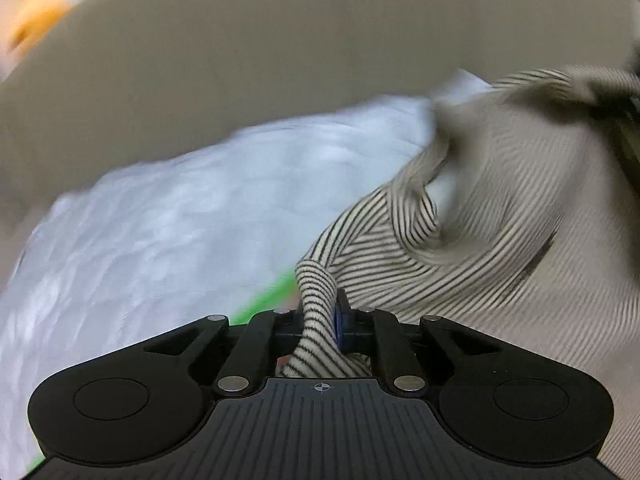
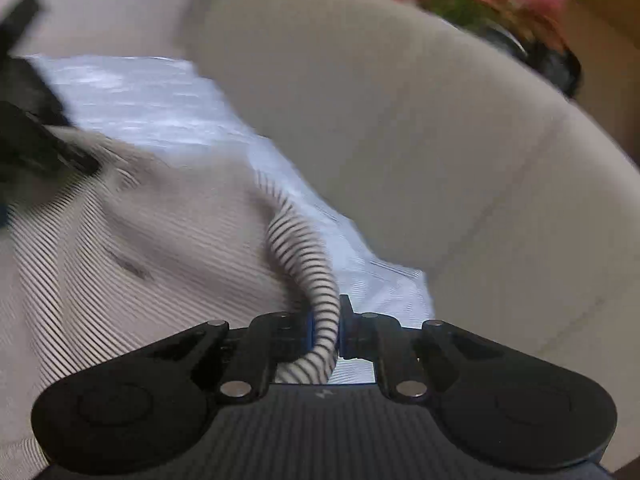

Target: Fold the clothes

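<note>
A striped garment (image 1: 460, 216) is clamped by the left gripper (image 1: 320, 320) and right gripper (image 2: 324, 328) over a white sheet (image 1: 180, 208)

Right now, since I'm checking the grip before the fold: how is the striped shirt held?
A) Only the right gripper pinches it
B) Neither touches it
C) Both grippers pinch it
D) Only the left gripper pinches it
C: the left gripper and the right gripper are each shut on a bunched fold of the striped shirt, which hangs between them over the white cloth.
</note>
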Demonstrator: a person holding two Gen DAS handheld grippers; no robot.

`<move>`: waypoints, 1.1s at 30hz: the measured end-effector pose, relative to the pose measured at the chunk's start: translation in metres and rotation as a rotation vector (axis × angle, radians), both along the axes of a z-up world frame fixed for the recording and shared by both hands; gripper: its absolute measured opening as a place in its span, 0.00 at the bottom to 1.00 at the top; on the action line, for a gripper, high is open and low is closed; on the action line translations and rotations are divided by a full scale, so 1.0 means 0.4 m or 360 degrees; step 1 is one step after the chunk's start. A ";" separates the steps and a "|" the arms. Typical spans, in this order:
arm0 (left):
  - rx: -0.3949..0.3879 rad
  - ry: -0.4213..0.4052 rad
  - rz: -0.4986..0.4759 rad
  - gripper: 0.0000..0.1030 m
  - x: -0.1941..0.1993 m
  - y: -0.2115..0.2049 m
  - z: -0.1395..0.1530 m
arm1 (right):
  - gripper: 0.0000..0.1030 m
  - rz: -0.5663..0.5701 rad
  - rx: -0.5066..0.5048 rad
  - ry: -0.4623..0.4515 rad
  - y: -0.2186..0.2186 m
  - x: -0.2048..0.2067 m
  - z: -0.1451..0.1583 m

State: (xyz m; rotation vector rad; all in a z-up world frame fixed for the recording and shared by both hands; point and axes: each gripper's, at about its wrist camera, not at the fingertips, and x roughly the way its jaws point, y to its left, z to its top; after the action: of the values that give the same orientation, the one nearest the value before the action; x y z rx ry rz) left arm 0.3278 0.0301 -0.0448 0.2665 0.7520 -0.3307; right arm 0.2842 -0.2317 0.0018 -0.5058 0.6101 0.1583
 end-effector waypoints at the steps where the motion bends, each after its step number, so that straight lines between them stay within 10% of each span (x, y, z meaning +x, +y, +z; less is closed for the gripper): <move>1: -0.0037 -0.0001 0.0066 0.13 0.017 0.016 0.000 | 0.10 -0.0032 0.0004 0.0026 -0.006 0.030 -0.025; 5: -0.0183 -0.0005 0.0329 0.45 0.083 0.078 0.002 | 0.48 -0.0163 0.0009 0.0134 -0.017 0.133 -0.124; 8: -0.0384 -0.0013 0.0515 0.49 0.081 0.127 0.021 | 0.62 -0.0223 0.0157 0.0075 -0.051 0.121 -0.093; 13: -0.0725 -0.0101 0.0318 0.90 -0.073 0.120 0.079 | 0.82 -0.0203 0.0405 0.0034 -0.094 -0.030 -0.039; 21: -0.0428 0.0024 -0.0140 0.93 -0.304 -0.059 -0.009 | 0.83 -0.0194 0.0682 0.0051 -0.040 -0.222 -0.130; 26: -0.0148 0.0060 -0.0179 0.93 -0.342 -0.112 -0.071 | 0.83 -0.0167 0.0448 0.0092 0.025 -0.232 -0.169; 33: -0.0219 0.0228 -0.0182 0.97 -0.389 -0.100 -0.071 | 0.82 -0.0188 0.0422 0.0334 0.023 -0.303 -0.147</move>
State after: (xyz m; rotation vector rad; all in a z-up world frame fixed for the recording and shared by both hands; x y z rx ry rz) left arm 0.1724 -0.0099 -0.0732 0.1569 0.8527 -0.5116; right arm 0.1630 -0.2226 -0.0570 -0.1971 0.8090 0.1785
